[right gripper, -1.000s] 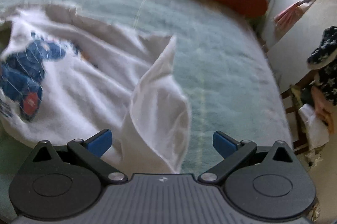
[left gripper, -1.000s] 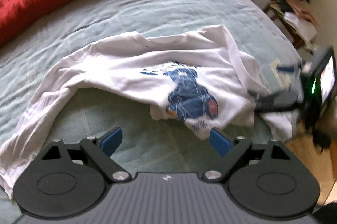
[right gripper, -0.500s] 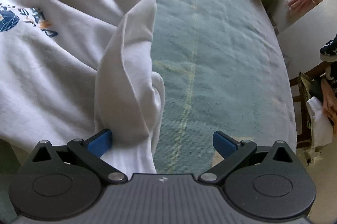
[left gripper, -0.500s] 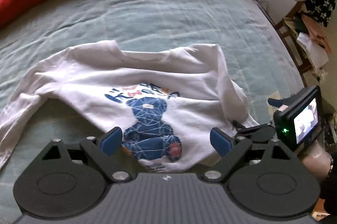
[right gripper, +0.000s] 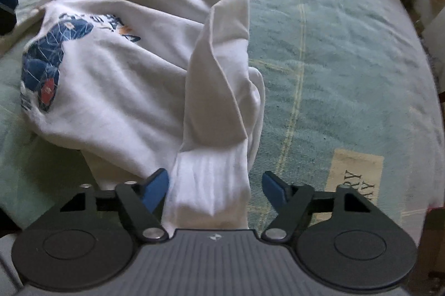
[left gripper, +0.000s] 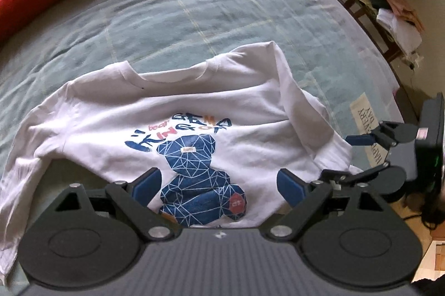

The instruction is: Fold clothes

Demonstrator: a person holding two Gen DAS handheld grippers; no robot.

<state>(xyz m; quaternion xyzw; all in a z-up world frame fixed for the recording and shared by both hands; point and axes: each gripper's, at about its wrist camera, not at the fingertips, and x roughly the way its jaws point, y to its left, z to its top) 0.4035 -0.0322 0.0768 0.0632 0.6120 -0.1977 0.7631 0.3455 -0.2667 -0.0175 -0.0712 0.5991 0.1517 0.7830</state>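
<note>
Garment: white long-sleeved cotton sweatshirt with blue bear print (left gripper: 194,134) lies face-up on pale green bedspread (left gripper: 194,17) | Your left gripper (left gripper: 219,184): spread wide above hem, grasping nothing | Your right gripper (right gripper: 215,184): spread, ribbed cuff (right gripper: 211,184) between fingers, unclamped

Left tool (left gripper: 218,184): we see a black ribbed body, two round discs, silver screws, blue finger pads (left gripper: 146,184).
Right tool (right gripper: 215,186): we see the same black build with blue pads (right gripper: 155,186), plus a green light on its side.
</note>
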